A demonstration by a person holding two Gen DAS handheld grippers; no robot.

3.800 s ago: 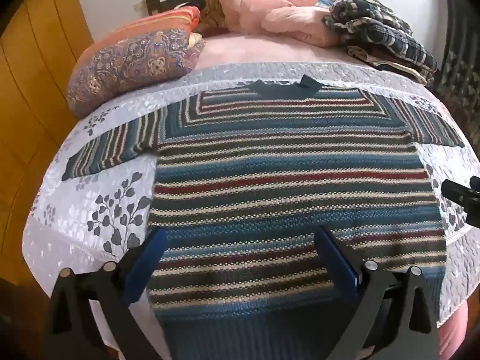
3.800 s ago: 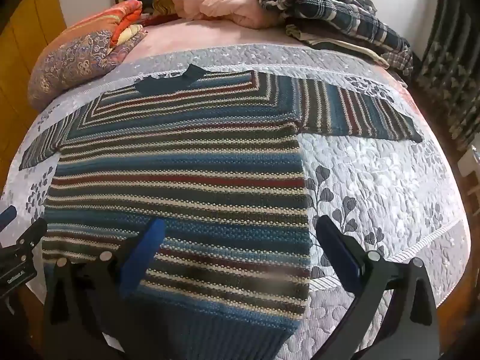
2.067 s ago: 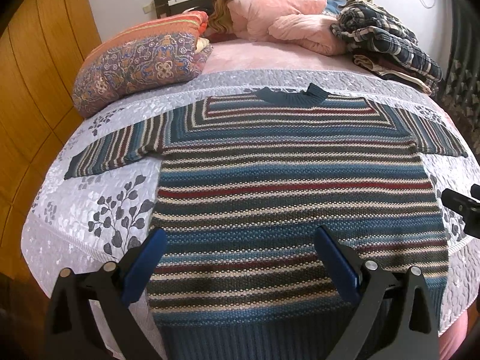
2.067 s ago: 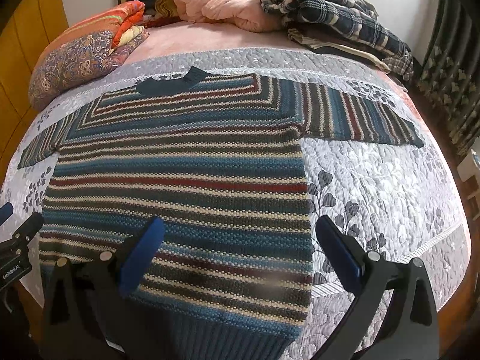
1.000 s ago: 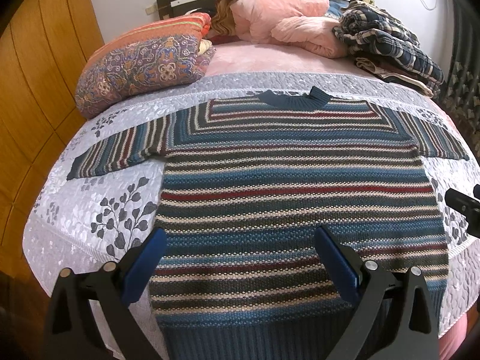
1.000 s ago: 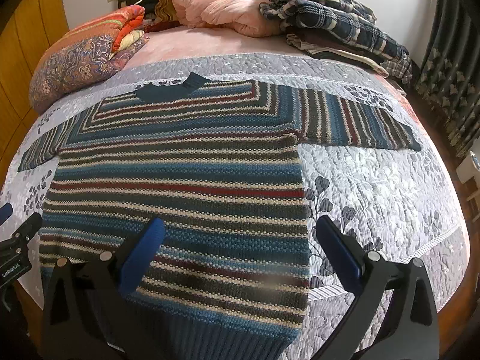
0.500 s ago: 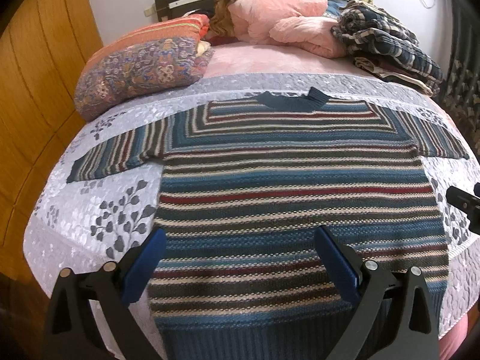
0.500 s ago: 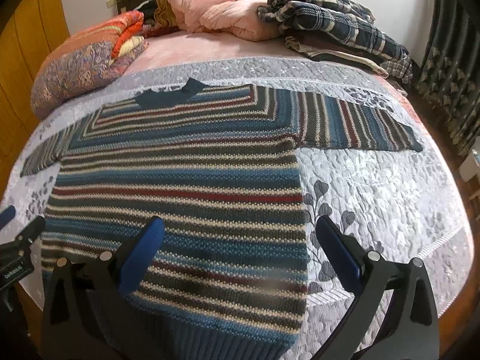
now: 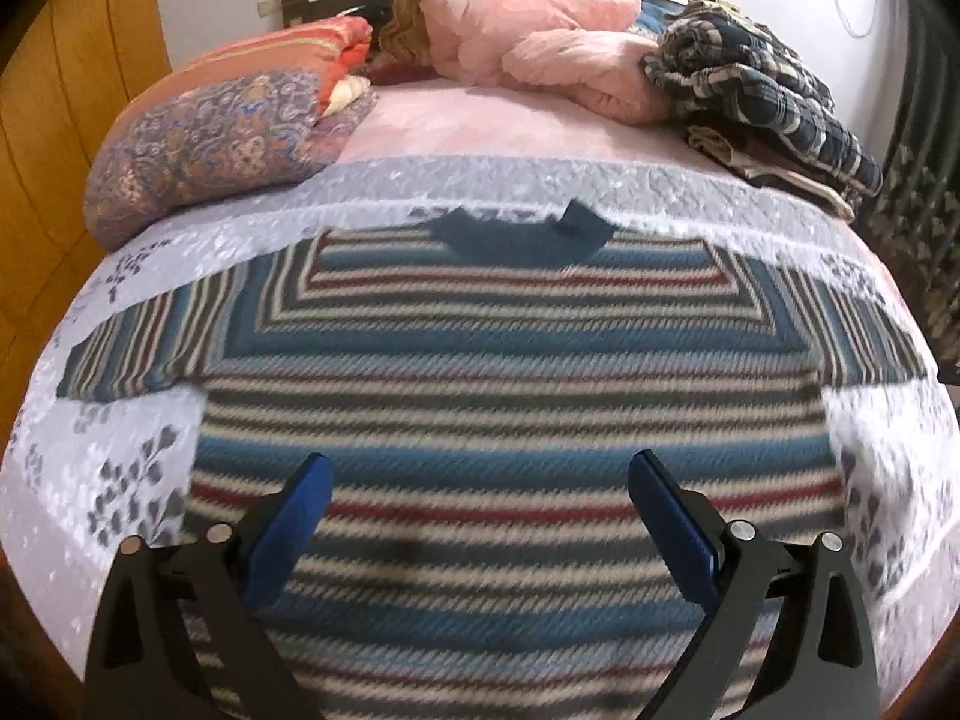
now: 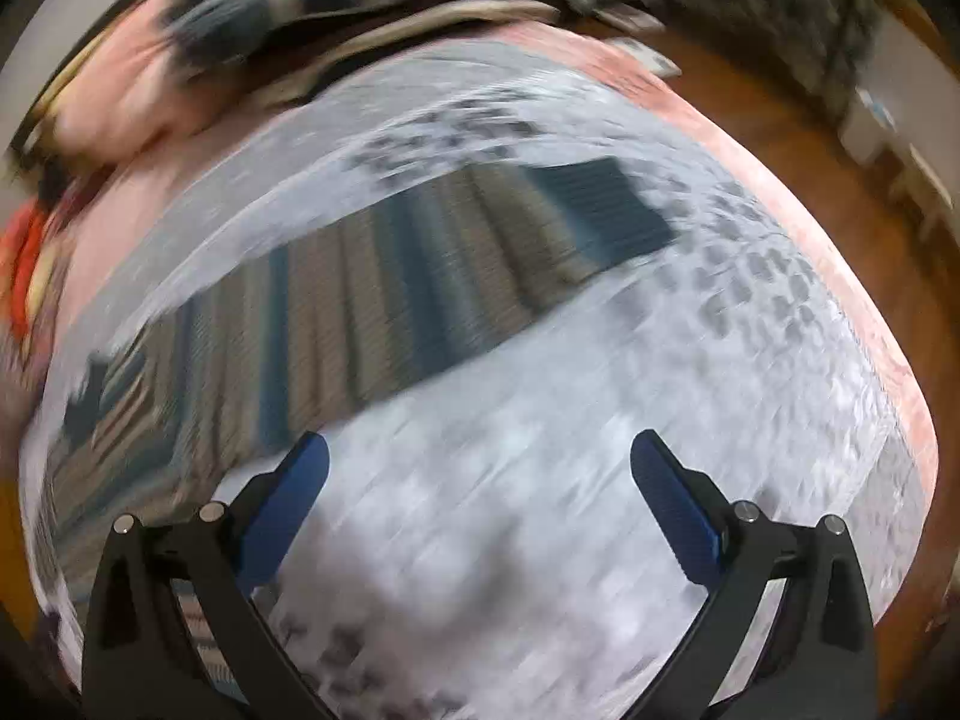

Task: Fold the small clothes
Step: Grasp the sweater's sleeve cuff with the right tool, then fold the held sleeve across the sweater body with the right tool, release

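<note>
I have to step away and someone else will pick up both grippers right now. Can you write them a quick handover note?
Left gripper: open, empty, held over the lower middle of the striped sweater.
Right gripper: open, empty, over bare quilt, pointed toward the sweater's right sleeve; that view is motion-blurred.
Sweater: lies flat on the quilt, collar toward the headboard, both sleeves spread out to the sides.
Done: garment is laid out. No fold made.
Left: all folds. The right sleeve looks like the likely first grab, then the left sleeve, then the body.
</note>
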